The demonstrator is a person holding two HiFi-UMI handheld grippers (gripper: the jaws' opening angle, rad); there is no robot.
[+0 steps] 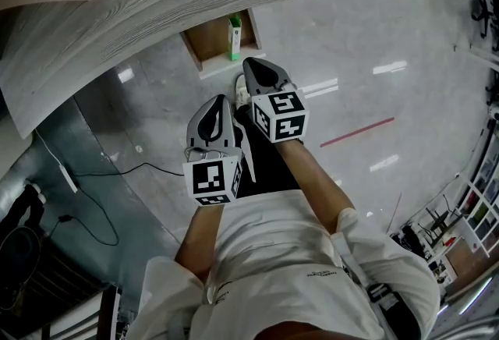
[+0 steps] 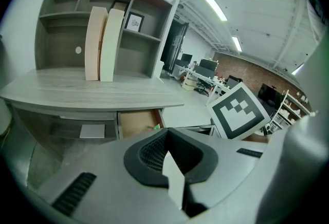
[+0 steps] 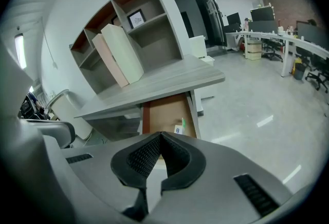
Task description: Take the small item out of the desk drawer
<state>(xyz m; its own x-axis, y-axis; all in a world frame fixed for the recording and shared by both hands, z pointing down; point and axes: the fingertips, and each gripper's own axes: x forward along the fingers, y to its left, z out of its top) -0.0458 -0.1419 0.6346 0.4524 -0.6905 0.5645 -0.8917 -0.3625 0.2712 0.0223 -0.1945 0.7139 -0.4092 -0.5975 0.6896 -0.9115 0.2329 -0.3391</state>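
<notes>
- My left tool (image 2: 167, 129) has its jaws closed tip to tip. I see nothing gripped between the dark pads.
- My right tool (image 3: 160, 133) is closed just the same and is also empty.
- From the head view, both tools are held out in front of the body. The left tool (image 1: 221, 99) is nearer to me and the right tool (image 1: 248, 62) is further forward, towards the drawer (image 1: 214, 38).
- The drawer is pulled out from under the counter (image 1: 156, 3), so its brown inside is open to view. The right tool view looks straight down into it (image 3: 167, 115), and the left tool view catches it under the counter edge (image 2: 136, 120).
- The small box (image 1: 234, 38), green and white, lies inside the drawer against one side wall. In the right tool view that is the right-hand wall (image 3: 180, 128). In the left tool view only a bit of green (image 2: 156, 126) peeks above the tool body.
- Neither tool touches the box; it sits beyond both sets of tips.
- On the counter (image 2: 92, 92) stands a shelf unit holding two upright folders, a peach folder (image 2: 95, 43) and a cream folder (image 2: 113, 43) side by side, and a small picture frame (image 2: 134, 22).
- A black cable (image 1: 101, 175) trails across the glossy floor (image 1: 351, 34), and a red strip (image 1: 357, 132) lies off to my right.
</notes>
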